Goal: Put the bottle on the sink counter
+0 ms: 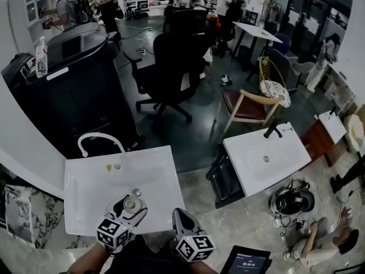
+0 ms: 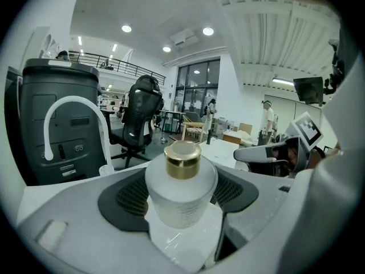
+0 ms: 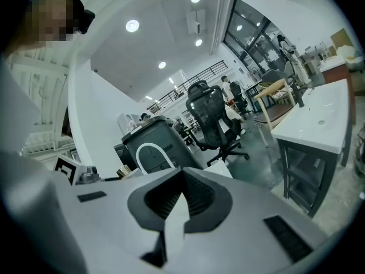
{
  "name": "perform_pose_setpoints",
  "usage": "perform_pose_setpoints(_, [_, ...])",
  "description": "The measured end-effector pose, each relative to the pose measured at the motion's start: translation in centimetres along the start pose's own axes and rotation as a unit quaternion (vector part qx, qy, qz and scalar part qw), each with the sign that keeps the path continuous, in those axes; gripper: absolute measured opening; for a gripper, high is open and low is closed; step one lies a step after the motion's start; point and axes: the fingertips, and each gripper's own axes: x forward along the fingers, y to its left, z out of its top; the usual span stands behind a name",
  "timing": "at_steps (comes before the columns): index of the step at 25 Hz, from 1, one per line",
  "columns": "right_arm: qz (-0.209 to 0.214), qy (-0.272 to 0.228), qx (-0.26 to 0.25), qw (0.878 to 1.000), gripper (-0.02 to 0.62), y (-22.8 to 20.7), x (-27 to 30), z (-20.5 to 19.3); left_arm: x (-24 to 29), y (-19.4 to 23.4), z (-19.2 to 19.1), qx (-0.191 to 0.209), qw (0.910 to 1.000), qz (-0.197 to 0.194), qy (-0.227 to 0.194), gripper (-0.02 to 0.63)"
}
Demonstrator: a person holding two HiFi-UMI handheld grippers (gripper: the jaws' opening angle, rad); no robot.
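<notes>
Your left gripper (image 1: 132, 206) is clamped on the bottle (image 2: 181, 190): in the left gripper view both dark jaw pads press against the frosted white body from the 9 and 3 o'clock sides, and the gold cap (image 2: 182, 159) stands upright above them. In the head view the bottle is over the white sink (image 1: 85, 210), at the 6 o'clock edge of the basin, just below the drain (image 1: 136, 192). You cannot tell from any view whether its base touches the sink surface. The white faucet (image 1: 100, 139) arches at the 12 o'clock edge of the sink, well apart from the bottle. Your right gripper (image 1: 181, 216) is at 3 o'clock from the left one, just off the sink's right edge, with nothing in it. In the right gripper view its jaws are closed together with their tips meeting. A black bin (image 1: 74, 90) stands behind the sink at 12 o'clock, with a spray bottle (image 1: 41, 56) on its top. A black office chair (image 1: 171, 67) is at 1 o'clock from the sink, and a second sink (image 1: 268, 158) with a black faucet lies at 3 o'clock. A tablet (image 1: 248, 261) shows at the 5 o'clock edge of the head view, near the right gripper.
</notes>
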Motion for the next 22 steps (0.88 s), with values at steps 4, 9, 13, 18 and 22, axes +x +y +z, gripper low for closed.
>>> perform_pose_setpoints(4, [-0.004, 0.000, 0.007, 1.000, -0.005, -1.1, 1.1, 0.1, 1.2, 1.7, 0.5, 0.000, 0.9999, 0.014, 0.001, 0.337])
perform_pose_setpoints(9, [-0.016, 0.001, 0.005, 1.000, -0.005, -2.1, 3.0, 0.7, 3.9, 4.0, 1.9, 0.001, 0.9999, 0.013, -0.005, 0.337])
perform_pose_setpoints(13, [-0.033, 0.001, 0.000, 0.999, -0.005, -3.2, 4.8, 1.1, 6.8, 6.2, 2.9, 0.007, 0.9999, 0.008, -0.012, 0.337])
perform_pose_setpoints(18, [-0.049, 0.004, 0.003, 0.999, -0.005, -4.2, 7.5, 1.5, 10.5, 9.3, 4.2, 0.011, 0.9998, 0.006, -0.017, 0.337])
perform_pose_setpoints(22, [-0.055, 0.012, 0.007, 0.998, -0.005, -5.4, 9.3, 1.1, 13.6, 10.9, 4.3, 0.015, 0.9998, 0.003, -0.012, 0.337])
